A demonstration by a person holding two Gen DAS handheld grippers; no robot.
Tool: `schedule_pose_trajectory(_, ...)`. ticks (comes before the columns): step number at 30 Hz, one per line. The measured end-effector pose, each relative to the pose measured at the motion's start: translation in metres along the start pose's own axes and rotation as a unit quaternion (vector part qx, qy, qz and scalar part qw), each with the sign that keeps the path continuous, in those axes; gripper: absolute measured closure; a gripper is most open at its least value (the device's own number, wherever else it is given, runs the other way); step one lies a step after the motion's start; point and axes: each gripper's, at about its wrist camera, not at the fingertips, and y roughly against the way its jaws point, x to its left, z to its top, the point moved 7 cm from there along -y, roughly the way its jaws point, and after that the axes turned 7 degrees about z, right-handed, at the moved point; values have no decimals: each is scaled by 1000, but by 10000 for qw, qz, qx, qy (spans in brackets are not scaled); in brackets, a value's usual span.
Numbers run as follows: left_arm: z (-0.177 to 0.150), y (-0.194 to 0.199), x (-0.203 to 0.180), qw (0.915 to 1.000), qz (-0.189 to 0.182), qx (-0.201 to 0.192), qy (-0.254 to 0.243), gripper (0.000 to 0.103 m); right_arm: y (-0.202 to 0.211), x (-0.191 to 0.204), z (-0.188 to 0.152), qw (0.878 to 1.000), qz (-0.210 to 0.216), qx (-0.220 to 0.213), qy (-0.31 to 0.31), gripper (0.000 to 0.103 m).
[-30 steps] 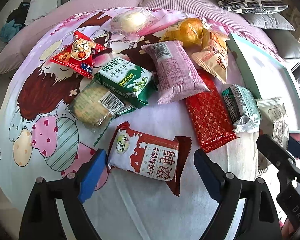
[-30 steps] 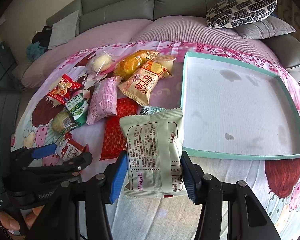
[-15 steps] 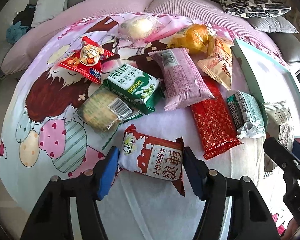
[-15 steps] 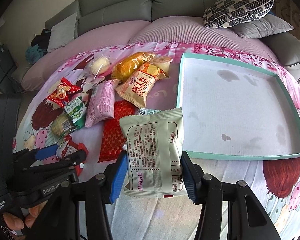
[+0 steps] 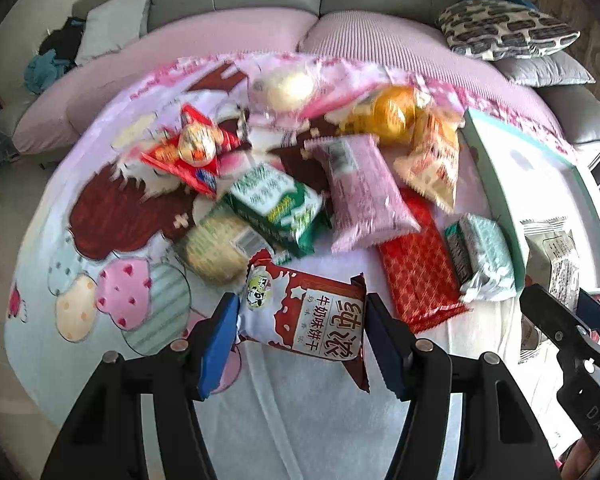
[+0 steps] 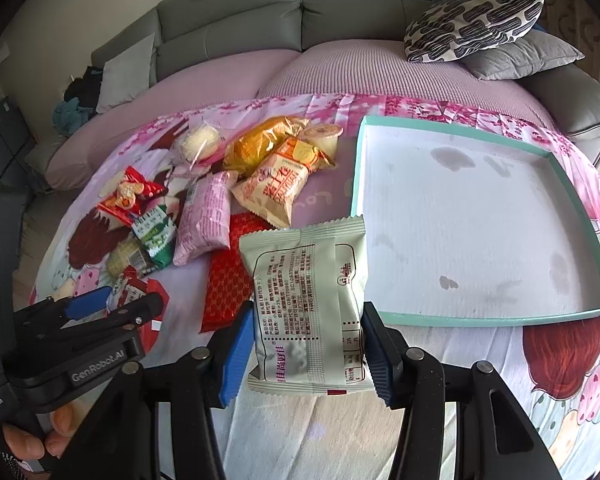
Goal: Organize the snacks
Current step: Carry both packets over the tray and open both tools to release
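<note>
In the left wrist view, the left tool [image 5: 300, 330] has just closed its blue pads on the red and white plastic biscuit packet [image 5: 303, 318], near the snack pile on the pink cartoon cloth [image 5: 80, 208].

In the right wrist view, the right tool [image 6: 308, 350] grips the pale green foil snack packet [image 6: 310, 300], just left of the teal-rimmed white cardboard tray [image 6: 480, 314].

Left wrist view: motion blur smears the snack pile [image 5: 300, 184] beyond the jaws, print on those packs unreadable. Tray [image 5: 500, 184] cut off right of the jaws. Right wrist view: red patterned pack [image 6: 230, 280] half hidden behind the held pale pack [image 6: 312, 304], small print illegible.
</note>
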Motion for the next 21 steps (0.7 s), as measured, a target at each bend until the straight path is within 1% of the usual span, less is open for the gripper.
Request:
schedule_pose_trajectory(2,7,7,-1,9999,-38,-129,65,39,5,0,6,9999,63,-149,4,49)
schedule_pose_trajectory(4,16,13,-4,9996,-68,-234,129,39,11,-2,15,9994,39,-345,48,49)
schedule_pose_trajectory(8,44,27,-26,9986,-168,-497,12,39,23,-22,38,9966,-273,-774,-35,49)
schedule_pose_trajectory(10,63,32,-46,9975,-325,-622,-70,39,28,-35,49,9946,-317,-978,-175,49)
schedule_pose_trajectory(12,77,34,-64,9964,-435,-714,-149,39,29,-51,58,9917,-234,-1212,-357,49)
schedule_pose_trajectory(16,105,34,-110,9933,-723,-861,-279,39,25,-86,67,9876,-476,-1304,-733,49)
schedule_pose_trajectory(21,123,25,-159,9888,-906,-1027,-594,38,25,-127,82,9796,-602,-1556,-1119,49)
